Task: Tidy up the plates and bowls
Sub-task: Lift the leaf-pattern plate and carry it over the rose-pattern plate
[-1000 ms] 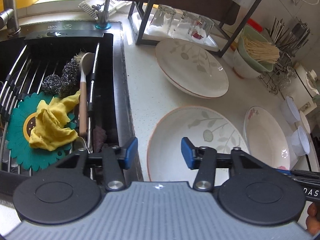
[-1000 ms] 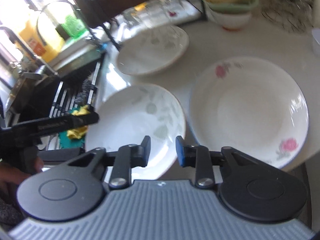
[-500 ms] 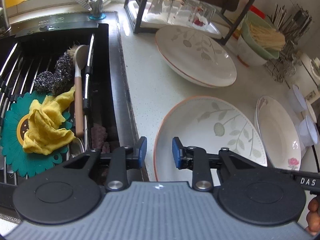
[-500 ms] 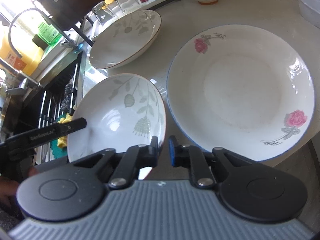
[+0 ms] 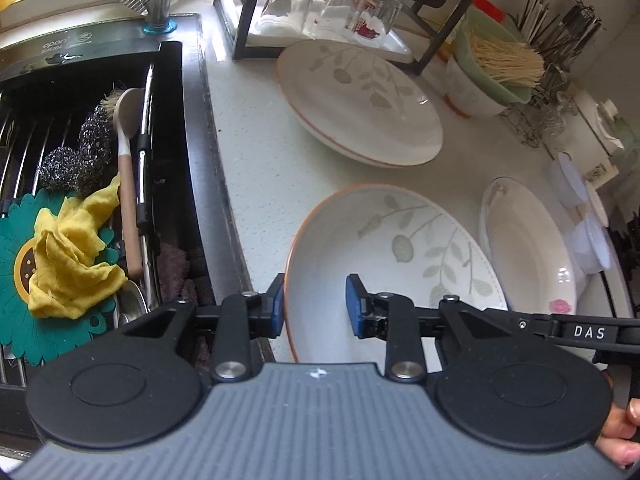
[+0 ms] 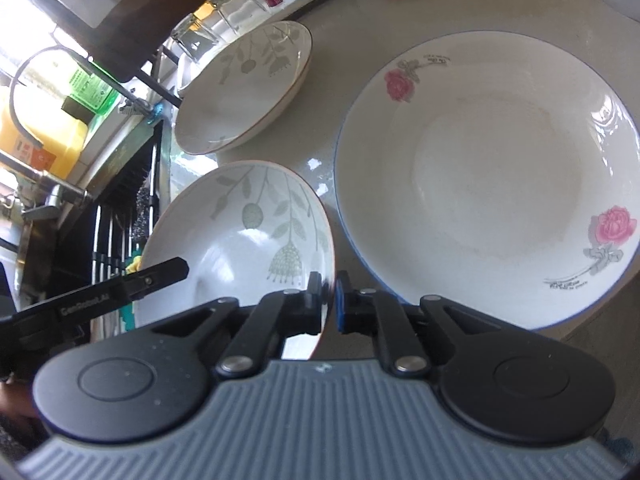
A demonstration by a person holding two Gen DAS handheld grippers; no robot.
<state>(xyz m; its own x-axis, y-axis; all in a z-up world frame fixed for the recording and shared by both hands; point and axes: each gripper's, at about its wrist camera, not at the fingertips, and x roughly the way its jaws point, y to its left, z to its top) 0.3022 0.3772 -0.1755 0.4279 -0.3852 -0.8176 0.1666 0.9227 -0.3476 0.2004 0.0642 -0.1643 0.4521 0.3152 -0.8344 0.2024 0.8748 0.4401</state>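
Note:
A leaf-pattern bowl [image 5: 384, 256] sits on the counter nearest me; it also shows in the right wrist view [image 6: 240, 236]. My right gripper [image 6: 329, 300] is shut on its right rim. My left gripper [image 5: 314, 304] is open, its jaws either side of the bowl's left rim, with a gap between the pads. A second leaf-pattern plate [image 5: 356, 100] lies further back, also in the right wrist view [image 6: 244, 84]. A rose-pattern plate [image 6: 484, 176] lies to the right, also in the left wrist view [image 5: 528, 248].
The sink [image 5: 80, 184] on the left holds a yellow cloth, scrubbers and a brush. A dark rack with upturned glasses [image 5: 332, 4] stands at the back. A green bowl of chopsticks [image 5: 496, 64] and small plastic lids [image 5: 588, 236] sit at the right.
My right gripper has closed on the near bowl's right rim. My left gripper narrowed, then widened again, and moved right so its jaws stand either side of the bowl's left rim.

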